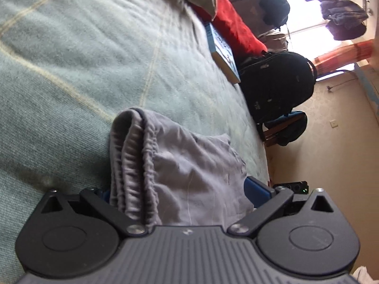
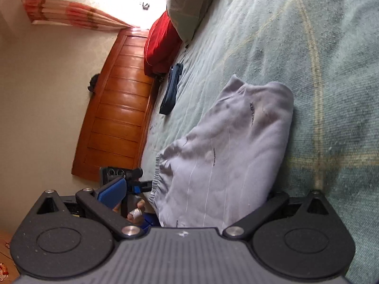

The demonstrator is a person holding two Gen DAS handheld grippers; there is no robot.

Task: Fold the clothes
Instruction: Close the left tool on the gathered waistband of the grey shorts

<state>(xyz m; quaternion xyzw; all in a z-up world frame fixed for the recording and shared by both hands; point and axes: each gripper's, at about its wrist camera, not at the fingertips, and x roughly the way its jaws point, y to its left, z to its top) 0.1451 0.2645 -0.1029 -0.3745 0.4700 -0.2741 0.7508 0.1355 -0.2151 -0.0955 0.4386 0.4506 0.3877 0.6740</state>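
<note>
Green bedspread (image 1: 94,59) carries the folded grey shorts (image 1: 180,165) at 6 o'clock. My left gripper (image 1: 180,196) and right gripper (image 2: 194,198) straddle them, jaws apart. Next: close, fold again.

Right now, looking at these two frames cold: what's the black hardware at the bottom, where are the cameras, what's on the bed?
No robot here: a person holds a two-finger gripper in each hand, with a fisheye camera on each looking along its fingers. The black hardware is each gripper's own body. One view is from the left gripper, the other from the right gripper. Both have their jaws spread wide around a folded grey garment on a green bedspread; neither is clamped. Also there: a book, a red pillow and a backpack.
</note>
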